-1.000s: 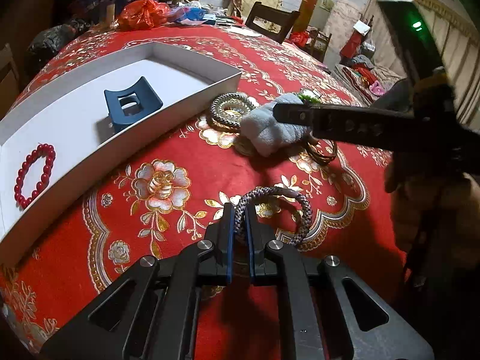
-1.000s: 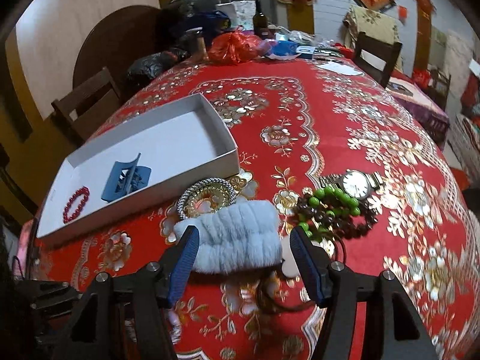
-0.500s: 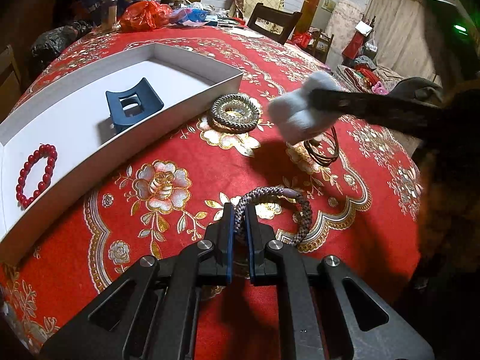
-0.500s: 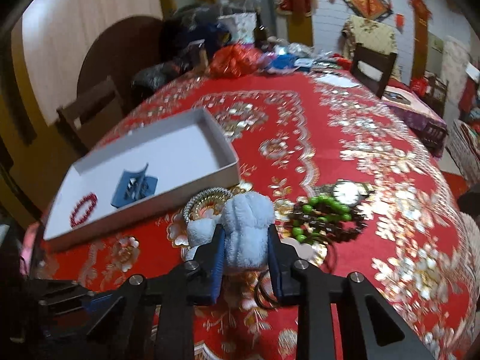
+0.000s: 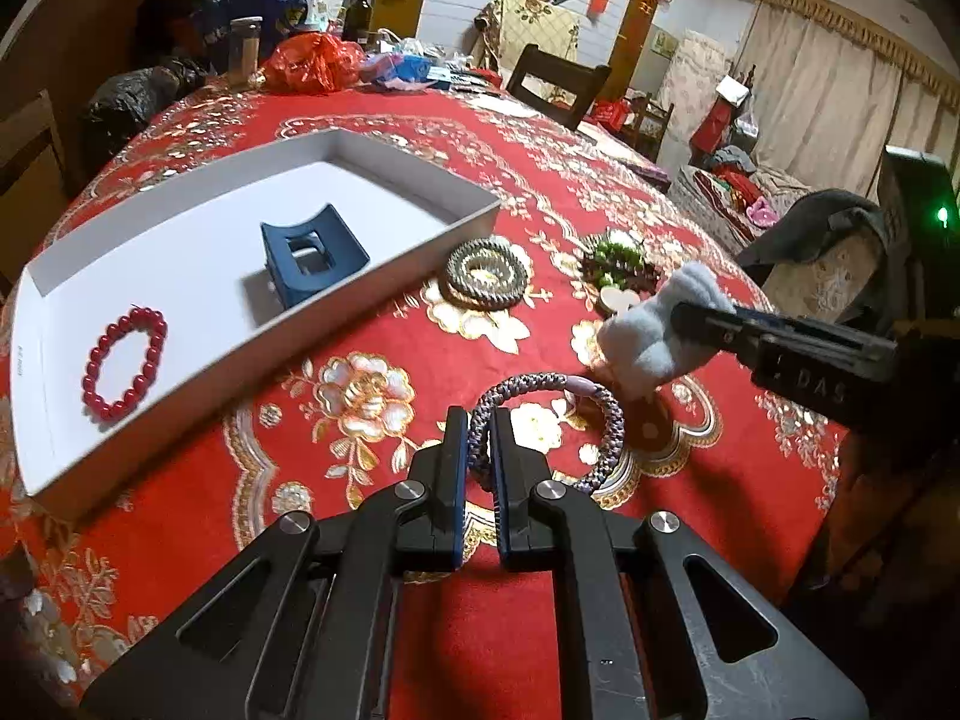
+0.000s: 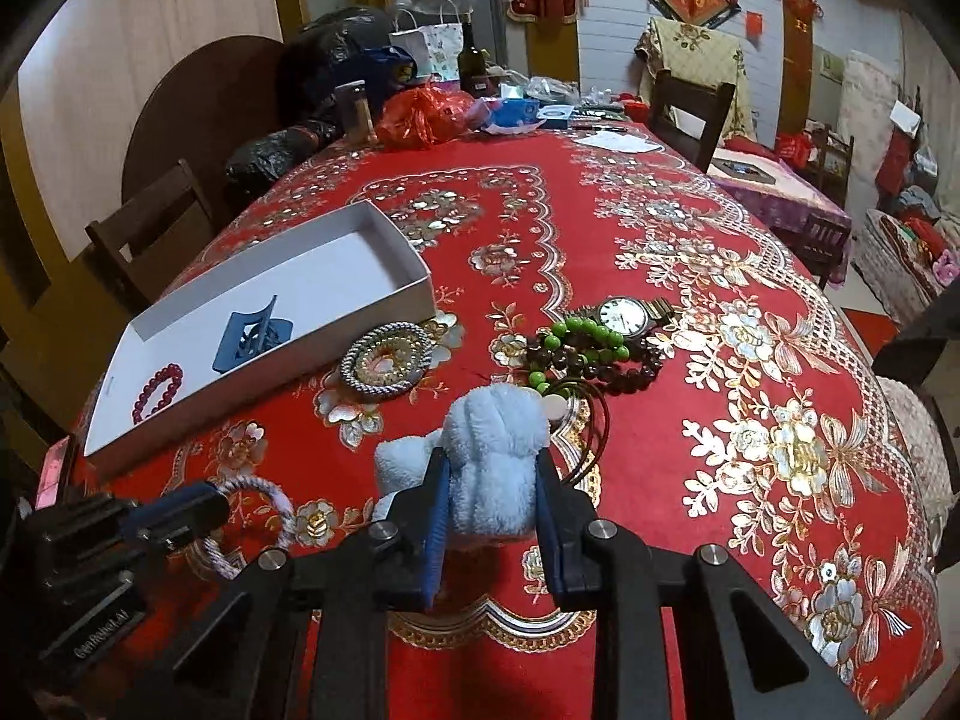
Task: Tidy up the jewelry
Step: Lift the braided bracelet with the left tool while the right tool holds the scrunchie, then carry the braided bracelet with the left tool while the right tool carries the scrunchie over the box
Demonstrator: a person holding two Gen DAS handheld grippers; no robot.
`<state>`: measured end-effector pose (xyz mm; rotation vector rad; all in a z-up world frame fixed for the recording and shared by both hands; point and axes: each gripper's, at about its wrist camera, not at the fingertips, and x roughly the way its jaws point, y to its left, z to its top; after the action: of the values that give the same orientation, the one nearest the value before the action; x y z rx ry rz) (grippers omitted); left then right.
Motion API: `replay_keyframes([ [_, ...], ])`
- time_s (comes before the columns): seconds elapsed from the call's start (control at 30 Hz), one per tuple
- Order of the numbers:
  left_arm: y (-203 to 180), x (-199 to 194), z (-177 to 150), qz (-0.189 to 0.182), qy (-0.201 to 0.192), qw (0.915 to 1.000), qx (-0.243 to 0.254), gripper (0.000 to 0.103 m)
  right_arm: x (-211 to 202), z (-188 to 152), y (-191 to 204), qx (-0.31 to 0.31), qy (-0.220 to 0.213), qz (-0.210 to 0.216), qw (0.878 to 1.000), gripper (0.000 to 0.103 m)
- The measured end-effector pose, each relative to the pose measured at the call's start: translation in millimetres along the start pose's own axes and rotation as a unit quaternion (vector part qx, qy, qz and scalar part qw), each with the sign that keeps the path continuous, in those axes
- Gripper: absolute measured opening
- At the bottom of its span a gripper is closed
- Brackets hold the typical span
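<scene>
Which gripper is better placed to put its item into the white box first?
Left, probably. The left gripper, shut on the braided bracelet, is nearer the white box. The right gripper, holding the fluffy blue scrunchie, is farther away.

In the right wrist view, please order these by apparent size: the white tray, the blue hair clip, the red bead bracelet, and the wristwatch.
1. white tray, clearly the largest.
2. blue hair clip.
3. red bead bracelet and wristwatch: they look similar in size, and the watch's band is partly hidden, so I do not rank them.
</scene>
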<state>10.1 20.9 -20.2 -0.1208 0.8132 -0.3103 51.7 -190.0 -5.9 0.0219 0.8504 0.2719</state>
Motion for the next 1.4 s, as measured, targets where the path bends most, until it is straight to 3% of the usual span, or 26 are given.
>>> replay_keyframes([
  [0.43, 1, -10, 4, 0.006, -0.009, 0.9999, -0.005, 0.006, -3, -1, 9, -0.018, -0.013, -0.009, 1.000, 0.025],
  [0.73, 10, -15, 8, 0.010, -0.022, 0.9995, -0.020, 0.006, -4, -4, 32, -0.064, -0.027, -0.004, 0.998, 0.025],
  [0.93, 23, -16, 11, 0.015, -0.028, 0.9989, -0.034, 0.006, -1, 0, 33, -0.053, -0.033, 0.011, 0.998, 0.025],
  [1.13, 49, -26, 25, 0.035, -0.050, 0.9966, -0.055, 0.006, 9, 19, 36, -0.030, -0.034, 0.033, 0.998, 0.025],
  [1.4, 88, -24, 47, 0.083, -0.064, 0.9914, -0.078, 0.006, 22, 45, 55, -0.048, -0.044, 0.042, 0.997, 0.025],
])
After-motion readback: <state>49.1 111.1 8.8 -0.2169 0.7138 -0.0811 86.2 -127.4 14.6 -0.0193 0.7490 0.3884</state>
